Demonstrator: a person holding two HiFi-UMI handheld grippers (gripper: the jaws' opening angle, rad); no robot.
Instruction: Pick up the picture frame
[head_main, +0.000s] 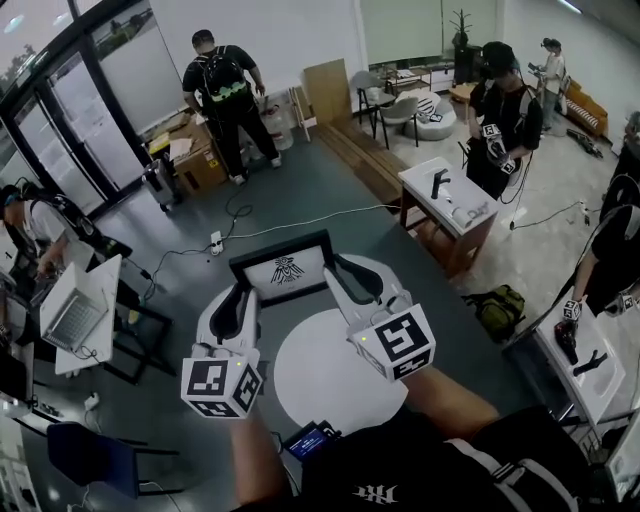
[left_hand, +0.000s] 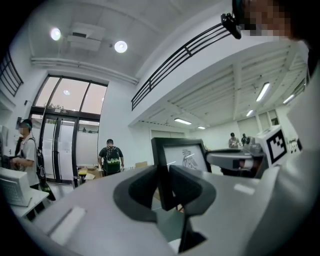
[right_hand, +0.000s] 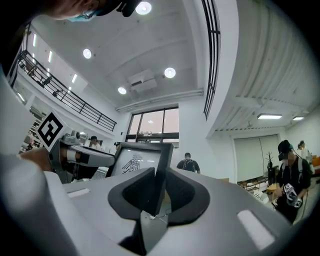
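The picture frame (head_main: 285, 268) is black with a white sheet that bears a small dark drawing. It hangs in the air above the round white table (head_main: 335, 372), held from both sides. My left gripper (head_main: 240, 293) is shut on its left edge, and my right gripper (head_main: 345, 275) is shut on its right edge. In the left gripper view the frame (left_hand: 182, 155) stands upright, its black edge pinched between the dark pads (left_hand: 137, 192). In the right gripper view the frame (right_hand: 137, 162) has its right edge clamped between the pads (right_hand: 182, 192).
A white table (head_main: 450, 200) with dark tools stands at the right. A desk with a laptop (head_main: 75, 310) is at the left. A green bag (head_main: 497, 305) and cables lie on the grey floor. Several people stand around, one with a backpack (head_main: 225, 90).
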